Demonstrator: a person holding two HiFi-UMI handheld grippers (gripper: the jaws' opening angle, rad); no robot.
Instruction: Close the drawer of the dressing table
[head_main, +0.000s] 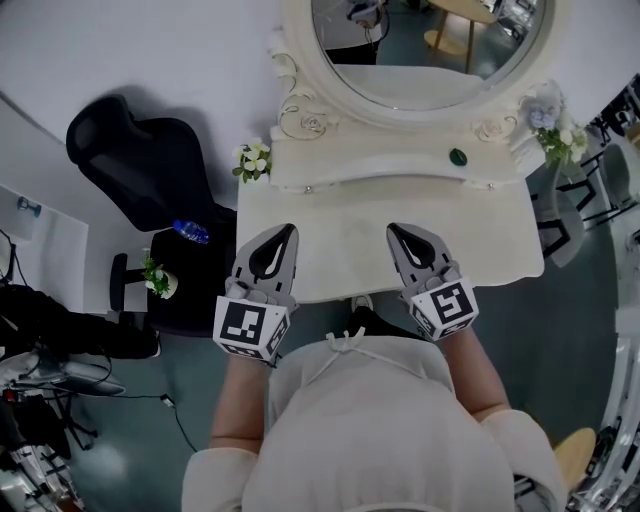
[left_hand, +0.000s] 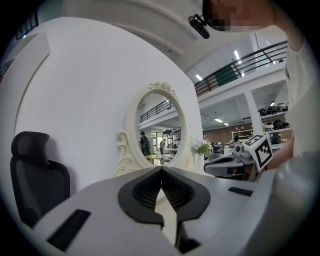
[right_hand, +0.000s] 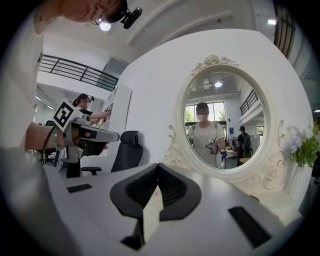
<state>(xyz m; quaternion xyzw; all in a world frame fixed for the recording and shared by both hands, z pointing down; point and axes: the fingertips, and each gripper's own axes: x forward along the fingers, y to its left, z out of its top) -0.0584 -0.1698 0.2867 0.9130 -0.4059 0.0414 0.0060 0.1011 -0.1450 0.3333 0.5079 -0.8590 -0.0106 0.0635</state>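
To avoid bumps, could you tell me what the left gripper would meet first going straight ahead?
The left gripper would probably meet the mirror's frame low down; depth is unclear.

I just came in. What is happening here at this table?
A person is at a white dressing table with an oval mirror, holding a gripper in each hand. The left gripper and right gripper hover over its top, both shut and empty. No open drawer shows from above, so it looks already closed.
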